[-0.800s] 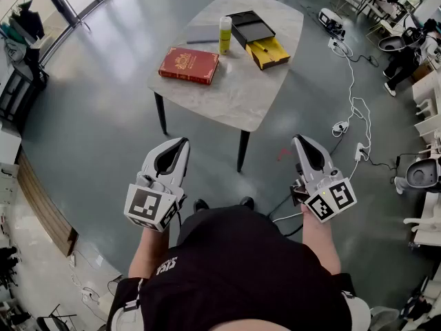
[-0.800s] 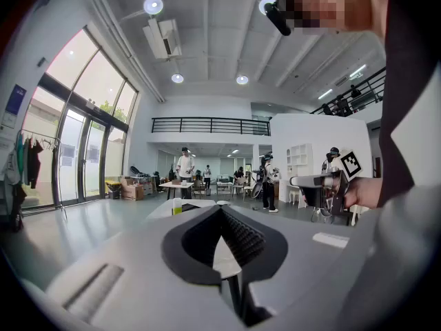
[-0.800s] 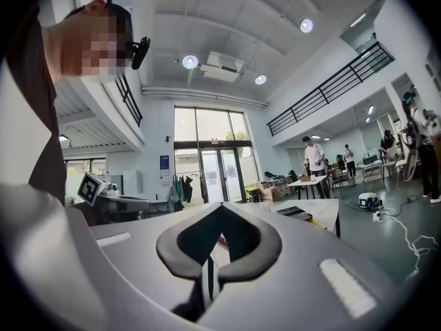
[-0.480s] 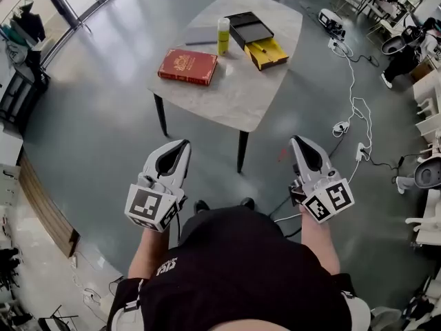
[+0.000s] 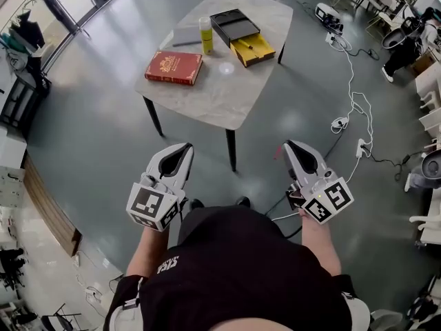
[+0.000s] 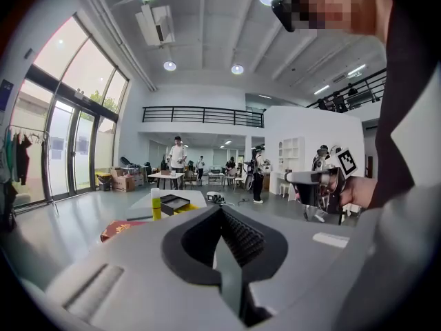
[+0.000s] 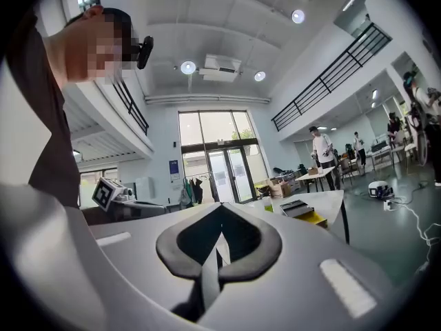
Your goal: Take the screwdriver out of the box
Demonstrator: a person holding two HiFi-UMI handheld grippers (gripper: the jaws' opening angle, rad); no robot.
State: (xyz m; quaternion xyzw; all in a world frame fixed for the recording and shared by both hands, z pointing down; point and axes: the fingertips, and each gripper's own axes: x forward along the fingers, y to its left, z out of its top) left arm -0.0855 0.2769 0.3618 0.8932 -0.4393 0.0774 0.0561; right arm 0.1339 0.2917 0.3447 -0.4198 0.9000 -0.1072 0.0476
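**White shells, checkered markers, a splash of red and yellow on marble**

The left gripper (image 5: 183, 147) and right gripper (image 5: 289, 146) wear pale grey-white shells, their fingers lined with black ribbed pads (image 6: 241, 236). Behind the fingers each carries a cube (image 5: 150, 207) of black-and-white square markers. Well ahead of the fingertips, the pale marbled table (image 5: 227, 92) shows a red book (image 5: 173, 67) with gold ornament, a yellow bottle (image 5: 205, 35), a black lid (image 5: 234, 26) and a box (image 5: 253, 49) with a yellow inside. The floor (image 5: 96, 123) is glossy blue-grey, with white cables (image 5: 355, 105) to the right of the right fingers. The person's shirt (image 5: 234, 267) is black with small white print.
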